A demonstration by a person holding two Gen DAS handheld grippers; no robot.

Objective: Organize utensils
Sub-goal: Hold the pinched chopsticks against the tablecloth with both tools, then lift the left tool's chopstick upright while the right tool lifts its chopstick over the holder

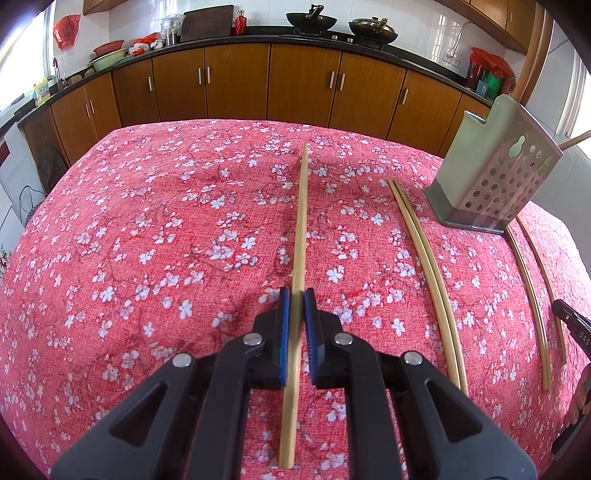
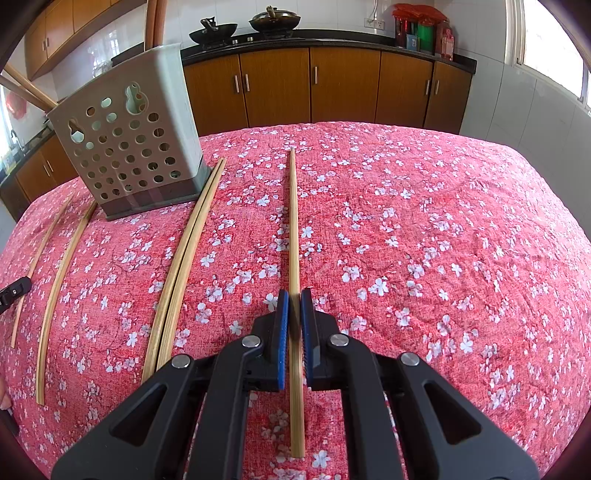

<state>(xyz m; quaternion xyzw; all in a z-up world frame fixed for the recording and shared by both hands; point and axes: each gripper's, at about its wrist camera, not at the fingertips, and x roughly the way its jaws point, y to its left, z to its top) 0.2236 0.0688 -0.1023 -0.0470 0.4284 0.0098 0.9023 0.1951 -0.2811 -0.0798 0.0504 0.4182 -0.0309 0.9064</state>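
Observation:
Bamboo chopsticks lie on a red floral tablecloth. In the left wrist view, my left gripper [image 1: 297,295] straddles one chopstick [image 1: 301,221], its blue pads close on both sides; whether it grips is unclear. A pair [image 1: 424,258] lies to the right, then two more [image 1: 532,295] past a grey perforated utensil holder [image 1: 495,173]. In the right wrist view, my right gripper [image 2: 294,295] straddles another chopstick [image 2: 293,221] the same way. The holder [image 2: 129,147] stands at the far left, with a pair [image 2: 184,266] and two singles [image 2: 62,266] beside it.
The tablecloth [image 1: 147,240] covers the whole table, which drops off at the far edge. Wooden kitchen cabinets [image 1: 240,81] and a counter with woks [image 1: 312,20] stand behind. The right gripper's tip [image 1: 572,325] shows at the right edge of the left wrist view.

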